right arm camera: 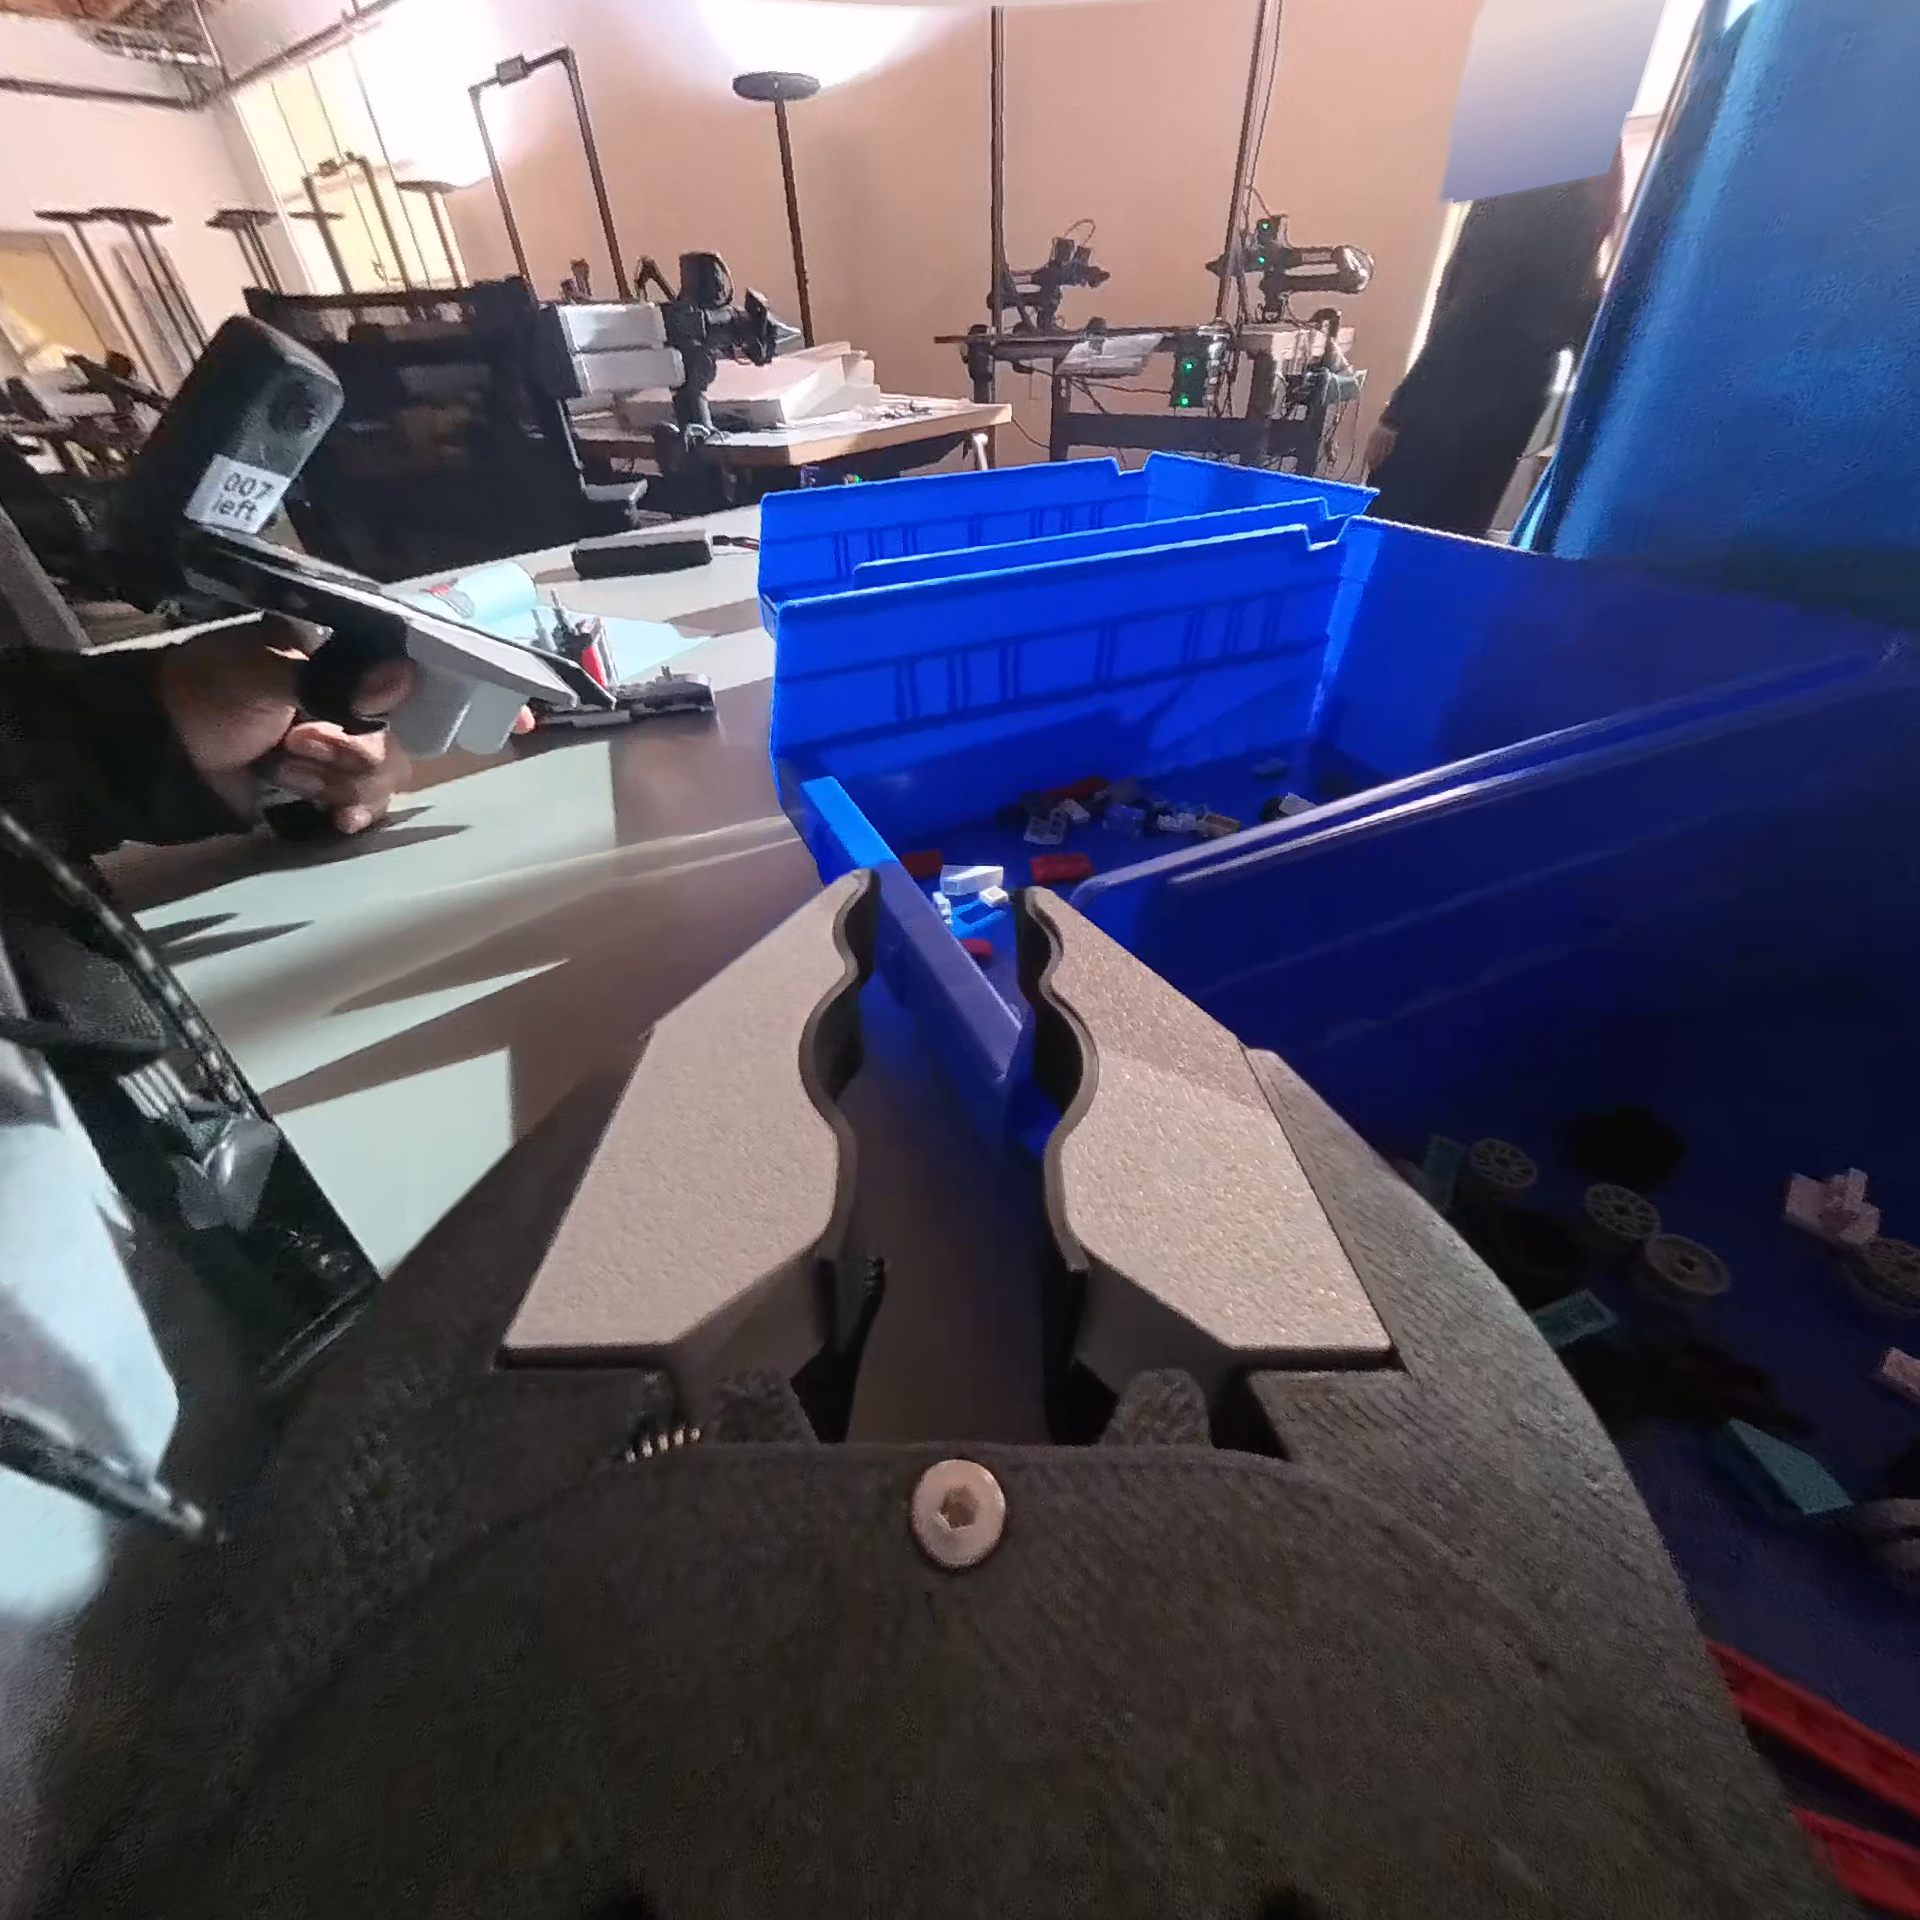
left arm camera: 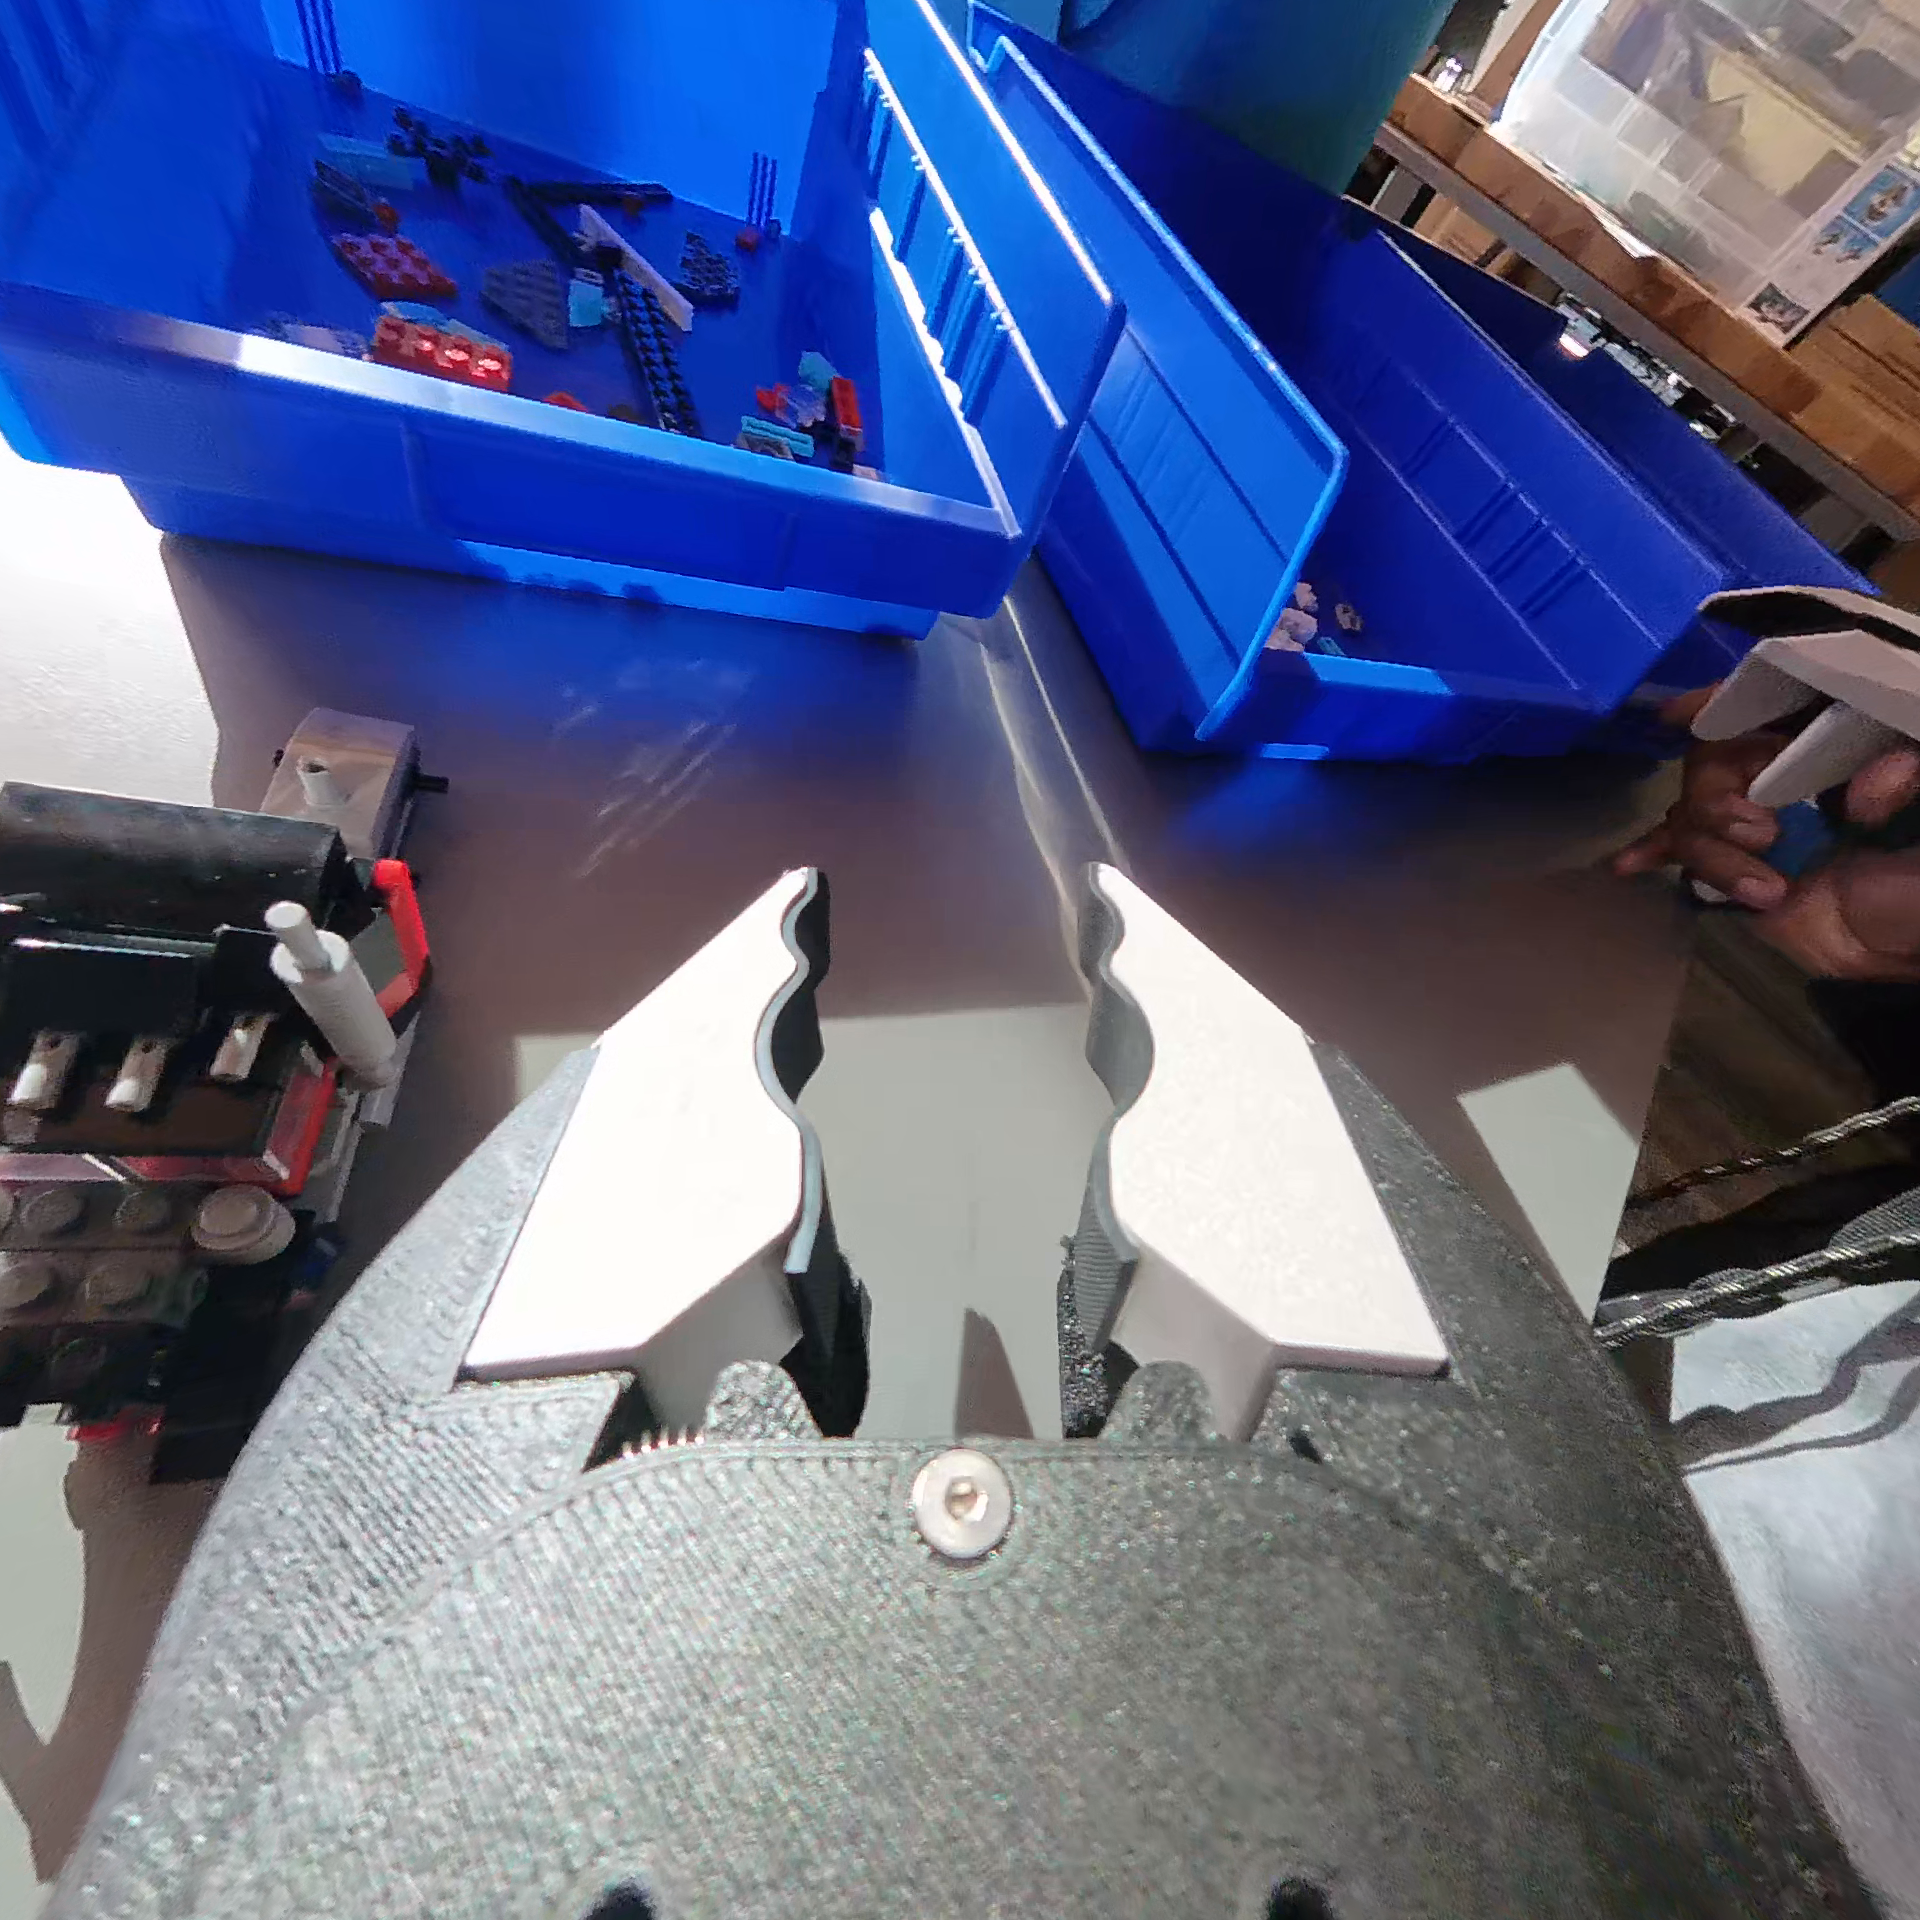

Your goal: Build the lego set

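A partly built black, red and grey lego model [left arm camera: 177,1091] stands on the dark table at the left of the left wrist view, left of my left gripper [left arm camera: 951,894]. That gripper is open and empty above bare table. A blue bin [left arm camera: 499,468] beyond it holds several loose red, grey, black and teal pieces [left arm camera: 582,291]. My right gripper [right arm camera: 945,904] is open and empty, its tips at the front corner of a narrow blue bin [right arm camera: 1039,665] with small loose pieces [right arm camera: 1049,831]. The left gripper also shows in the right wrist view [right arm camera: 540,696], near the model [right arm camera: 644,691].
A third blue bin [right arm camera: 1558,987] at the right holds small wheels [right arm camera: 1621,1216] and teal pieces. More blue bins [left arm camera: 1507,436] stand behind. The person's hand [left arm camera: 1787,883] holds the right gripper's handle. Benches with equipment and a standing person [right arm camera: 1496,343] are beyond the table.
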Demonstrator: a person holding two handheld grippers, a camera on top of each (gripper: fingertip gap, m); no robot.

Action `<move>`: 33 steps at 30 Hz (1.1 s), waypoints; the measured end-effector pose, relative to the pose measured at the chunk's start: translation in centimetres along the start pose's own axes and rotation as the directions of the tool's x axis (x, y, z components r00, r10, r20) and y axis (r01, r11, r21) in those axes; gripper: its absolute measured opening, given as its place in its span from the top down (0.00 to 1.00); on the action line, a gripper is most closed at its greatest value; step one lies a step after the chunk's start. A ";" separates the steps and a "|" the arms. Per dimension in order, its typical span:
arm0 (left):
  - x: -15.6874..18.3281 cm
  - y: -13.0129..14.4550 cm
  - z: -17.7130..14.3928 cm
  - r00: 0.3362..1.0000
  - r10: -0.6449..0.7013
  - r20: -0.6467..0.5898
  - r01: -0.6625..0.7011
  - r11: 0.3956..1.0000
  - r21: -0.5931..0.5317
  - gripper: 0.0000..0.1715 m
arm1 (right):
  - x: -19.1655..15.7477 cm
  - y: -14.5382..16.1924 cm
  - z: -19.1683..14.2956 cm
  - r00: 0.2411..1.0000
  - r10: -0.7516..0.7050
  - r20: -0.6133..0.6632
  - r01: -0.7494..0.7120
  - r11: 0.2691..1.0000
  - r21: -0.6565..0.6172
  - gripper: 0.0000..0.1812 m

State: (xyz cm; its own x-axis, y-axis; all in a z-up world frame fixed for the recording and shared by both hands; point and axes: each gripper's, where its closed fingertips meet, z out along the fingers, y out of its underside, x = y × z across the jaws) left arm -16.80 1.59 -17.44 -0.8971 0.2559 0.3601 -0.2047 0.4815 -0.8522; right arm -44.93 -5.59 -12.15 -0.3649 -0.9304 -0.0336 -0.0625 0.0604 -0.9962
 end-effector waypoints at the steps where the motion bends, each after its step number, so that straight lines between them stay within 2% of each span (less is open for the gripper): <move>1: -0.2 0.0 0.0 1.000 -0.005 0.013 0.005 1.000 0.002 0.72 | 0.2 0.0 0.0 1.000 0.009 -0.003 -0.009 1.000 0.002 0.87; 8: -0.8 0.1 0.5 0.997 -0.003 0.072 0.004 1.000 -0.018 0.73 | 0.6 -0.2 -0.2 0.999 0.028 -0.017 -0.028 0.999 0.015 0.90; 16: -0.8 0.3 0.8 0.998 -0.002 0.068 0.004 0.999 -0.039 0.75 | 0.9 -0.7 -0.7 0.994 0.102 0.027 -0.104 0.993 0.057 0.91; 33: -1.0 0.4 1.0 0.998 -0.009 0.068 0.012 0.999 -0.050 0.76 | 1.2 -0.7 -0.7 0.994 0.107 0.018 -0.108 0.992 0.058 0.92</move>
State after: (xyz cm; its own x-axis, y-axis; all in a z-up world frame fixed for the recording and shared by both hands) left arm -16.38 0.67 -18.49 -0.9199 0.1936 0.3410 -0.1961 0.5259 -0.8277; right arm -45.98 -6.48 -11.44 -0.3523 -0.9251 -0.1414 0.0314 0.1393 -0.9898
